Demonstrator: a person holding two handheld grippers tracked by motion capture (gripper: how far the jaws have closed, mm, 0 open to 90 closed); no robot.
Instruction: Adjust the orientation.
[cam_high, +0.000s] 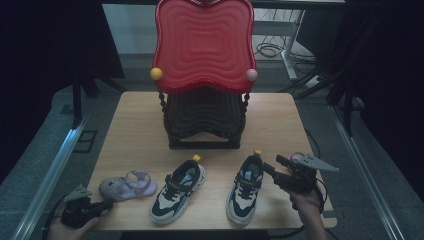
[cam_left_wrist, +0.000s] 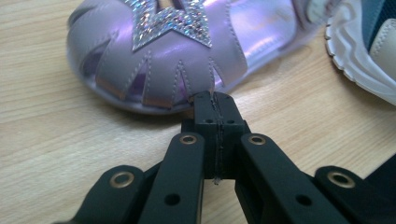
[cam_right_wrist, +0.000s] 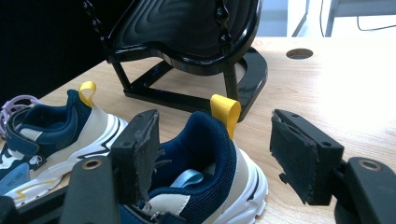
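Bare tabletop (cam_high: 280, 120) behind sneakers; left gripper (cam_left_wrist: 215, 103) closed at sandal (cam_left_wrist: 159, 51), right gripper (cam_right_wrist: 215, 154) apart around sneaker heel (cam_right_wrist: 205, 154).

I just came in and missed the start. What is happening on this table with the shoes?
A person holds a gripper in each hand at a wooden table. The right gripper has its jaws open around the heel of the right-hand sneaker, not yet pressing it. The left gripper, jaws shut and empty, points at the toe of the purple sandal. A second sneaker lies between them, in front of a red and black shoe rack.
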